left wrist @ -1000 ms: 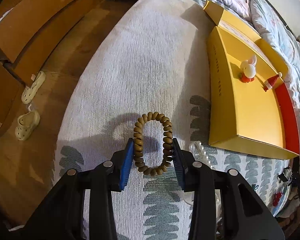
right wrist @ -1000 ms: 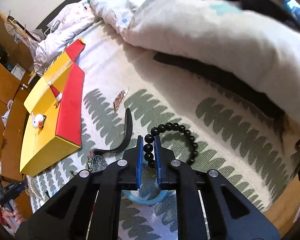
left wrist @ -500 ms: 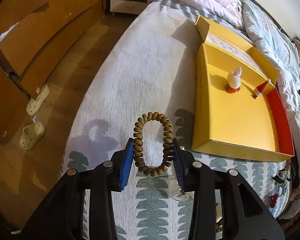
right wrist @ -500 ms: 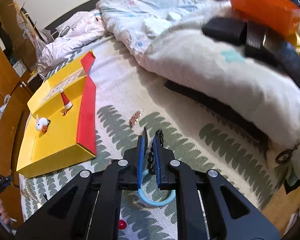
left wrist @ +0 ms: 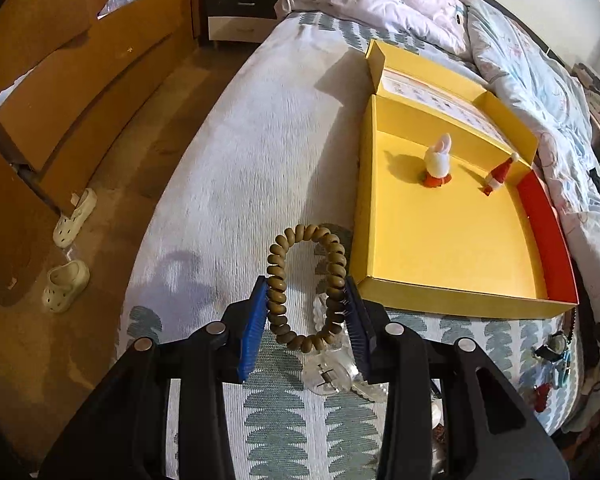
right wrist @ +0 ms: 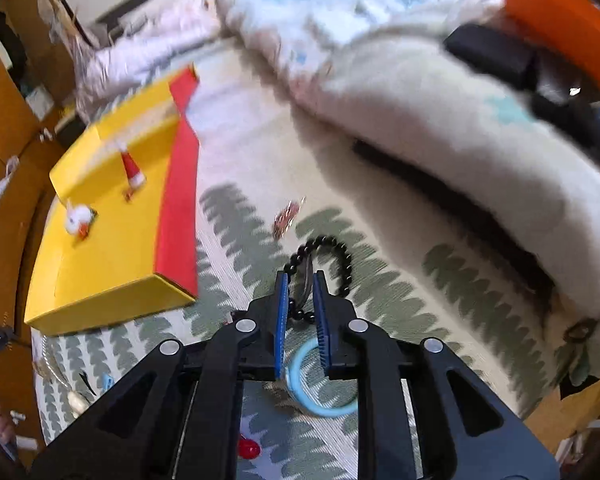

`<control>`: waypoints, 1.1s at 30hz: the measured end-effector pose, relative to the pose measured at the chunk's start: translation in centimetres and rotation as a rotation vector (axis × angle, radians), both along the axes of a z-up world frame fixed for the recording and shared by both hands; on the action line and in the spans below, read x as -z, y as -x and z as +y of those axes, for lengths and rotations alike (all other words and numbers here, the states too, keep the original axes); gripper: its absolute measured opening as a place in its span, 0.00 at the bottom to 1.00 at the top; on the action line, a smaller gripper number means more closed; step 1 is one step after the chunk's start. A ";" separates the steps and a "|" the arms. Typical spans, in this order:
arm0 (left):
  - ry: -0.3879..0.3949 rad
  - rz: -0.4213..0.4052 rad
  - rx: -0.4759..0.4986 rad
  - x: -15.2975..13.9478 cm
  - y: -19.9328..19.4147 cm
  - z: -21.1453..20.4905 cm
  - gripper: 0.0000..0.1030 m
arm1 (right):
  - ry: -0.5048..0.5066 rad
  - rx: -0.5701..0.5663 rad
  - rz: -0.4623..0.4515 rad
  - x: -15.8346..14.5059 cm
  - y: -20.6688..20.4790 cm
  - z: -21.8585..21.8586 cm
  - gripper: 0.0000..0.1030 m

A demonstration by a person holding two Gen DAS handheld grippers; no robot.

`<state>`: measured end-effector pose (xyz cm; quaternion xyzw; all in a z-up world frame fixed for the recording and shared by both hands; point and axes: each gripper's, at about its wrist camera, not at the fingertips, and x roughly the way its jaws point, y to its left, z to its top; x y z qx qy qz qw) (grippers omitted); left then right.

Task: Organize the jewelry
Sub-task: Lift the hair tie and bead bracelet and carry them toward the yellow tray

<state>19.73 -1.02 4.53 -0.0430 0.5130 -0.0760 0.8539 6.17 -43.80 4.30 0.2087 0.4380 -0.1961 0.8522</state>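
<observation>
My left gripper (left wrist: 306,300) is shut on a tan spiral hair tie (left wrist: 305,248) and holds it above the bed, just left of the near corner of an open yellow box (left wrist: 452,248). The box holds a white plush figure (left wrist: 438,160) and a small red cone hat (left wrist: 498,172). My right gripper (right wrist: 300,292) is shut on a black bead bracelet (right wrist: 332,252), lifted above the leaf-print bedspread. The same yellow box (right wrist: 112,256) with its red side lies to the left in the right wrist view.
A clear round item (left wrist: 328,372) lies under the left gripper. A light-blue ring (right wrist: 320,396), a red bead (right wrist: 248,448) and a small copper clip (right wrist: 286,216) lie on the bedspread. A bunched duvet (right wrist: 440,120) rises at the right. Sandals (left wrist: 66,280) lie on the floor.
Both grippers have risen with their items. The left one moved toward the yellow box. The bracelet now hangs from the right gripper, clear of the bedspread.
</observation>
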 end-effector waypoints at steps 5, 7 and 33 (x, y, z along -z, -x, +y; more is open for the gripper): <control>0.004 0.004 -0.008 0.0 -0.2 0.1 0.37 | 0.023 -0.031 0.065 1.1 -1.9 0.6 0.23; 0.003 0.004 -0.006 0.0 -0.2 0.1 0.37 | 0.047 -0.029 0.114 1.7 -2.6 0.8 0.36; 0.002 0.012 0.010 0.4 0.1 -0.3 0.37 | 0.107 -0.001 0.219 4.4 -4.5 -0.3 0.11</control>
